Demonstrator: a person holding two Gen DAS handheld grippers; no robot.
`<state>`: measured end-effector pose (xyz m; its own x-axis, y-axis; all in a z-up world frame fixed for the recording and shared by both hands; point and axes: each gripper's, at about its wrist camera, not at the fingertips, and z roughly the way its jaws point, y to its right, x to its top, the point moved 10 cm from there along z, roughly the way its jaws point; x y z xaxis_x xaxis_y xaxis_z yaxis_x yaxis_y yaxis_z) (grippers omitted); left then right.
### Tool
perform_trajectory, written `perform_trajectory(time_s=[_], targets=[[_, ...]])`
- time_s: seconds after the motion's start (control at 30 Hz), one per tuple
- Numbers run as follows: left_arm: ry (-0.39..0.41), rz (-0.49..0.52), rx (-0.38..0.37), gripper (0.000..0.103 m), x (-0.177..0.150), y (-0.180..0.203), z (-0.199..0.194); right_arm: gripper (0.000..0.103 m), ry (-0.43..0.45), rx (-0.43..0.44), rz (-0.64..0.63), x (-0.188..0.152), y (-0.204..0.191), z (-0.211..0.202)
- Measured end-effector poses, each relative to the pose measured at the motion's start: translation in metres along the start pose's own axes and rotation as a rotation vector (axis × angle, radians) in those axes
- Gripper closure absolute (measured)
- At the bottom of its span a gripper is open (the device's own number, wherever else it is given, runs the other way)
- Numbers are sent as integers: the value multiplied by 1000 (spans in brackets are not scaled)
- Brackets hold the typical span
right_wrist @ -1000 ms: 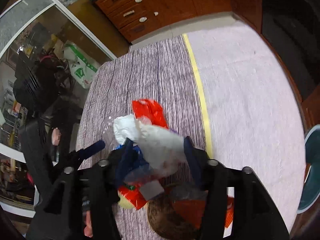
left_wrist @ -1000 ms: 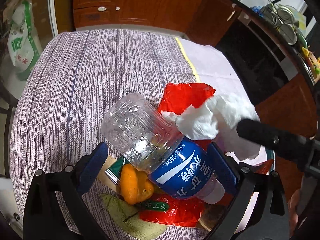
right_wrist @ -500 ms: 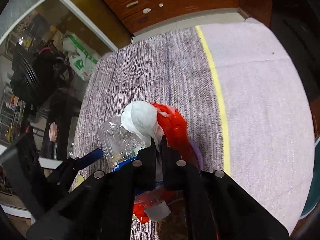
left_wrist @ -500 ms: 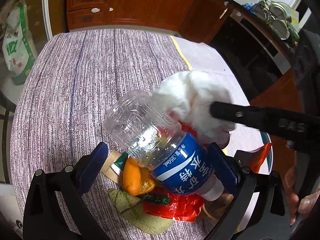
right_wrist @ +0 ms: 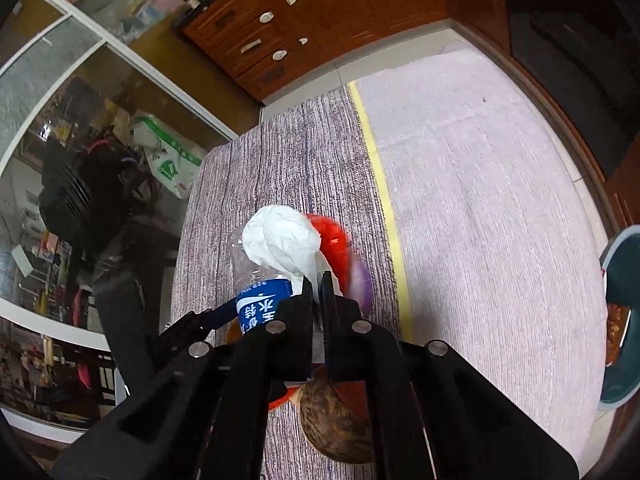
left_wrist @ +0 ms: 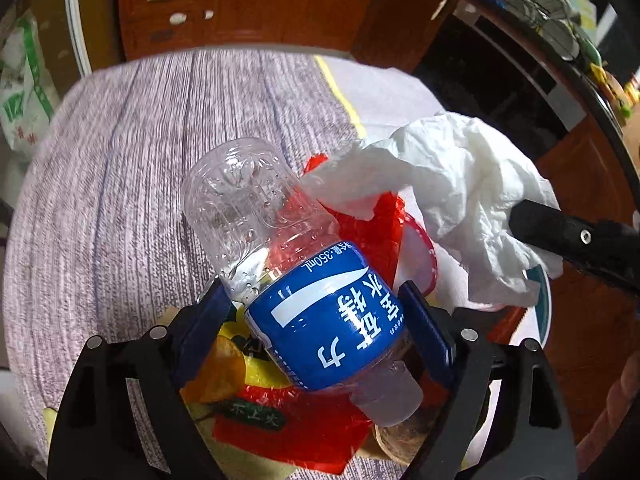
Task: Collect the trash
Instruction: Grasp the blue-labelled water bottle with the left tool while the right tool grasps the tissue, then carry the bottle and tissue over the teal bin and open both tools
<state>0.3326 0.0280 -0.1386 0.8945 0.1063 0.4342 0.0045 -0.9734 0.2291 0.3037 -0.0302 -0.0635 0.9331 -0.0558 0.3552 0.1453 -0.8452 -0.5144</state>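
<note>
bottle (left_wrist: 320, 312) blue label: "350mL", white Chinese characters | green sticker (left_wrist: 250, 420) on red wrapper: Chinese characters, unclear

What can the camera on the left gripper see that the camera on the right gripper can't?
Only the left wrist view shows the orange peel, the bottle's white cap and a dish rack far back.

Only the right wrist view shows a brown round thing close under the right gripper, and a glass door with clutter behind it.

Both show the clear bottle between the left gripper's blue pads, which have just been closing, the white tissue pinched by the right gripper, red wrappers and the striped cloth.
</note>
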Motion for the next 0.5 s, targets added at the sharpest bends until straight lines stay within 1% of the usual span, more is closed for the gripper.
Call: perform_trajectory(time_s=[0.17, 0.37, 0.43, 0.5], targets=[[53, 49, 17, 18, -4, 4, -27, 99, 25, 33, 15, -1, 3, -15], [111, 113, 14, 18, -10, 9, -64, 99, 75, 65, 19, -3, 0, -45], [135, 128, 10, 18, -10, 11, -77, 99, 93, 68, 21, -4, 1, -55], [170, 137, -14, 18, -10, 16, -91, 99, 112, 68, 24, -4, 3, -66]])
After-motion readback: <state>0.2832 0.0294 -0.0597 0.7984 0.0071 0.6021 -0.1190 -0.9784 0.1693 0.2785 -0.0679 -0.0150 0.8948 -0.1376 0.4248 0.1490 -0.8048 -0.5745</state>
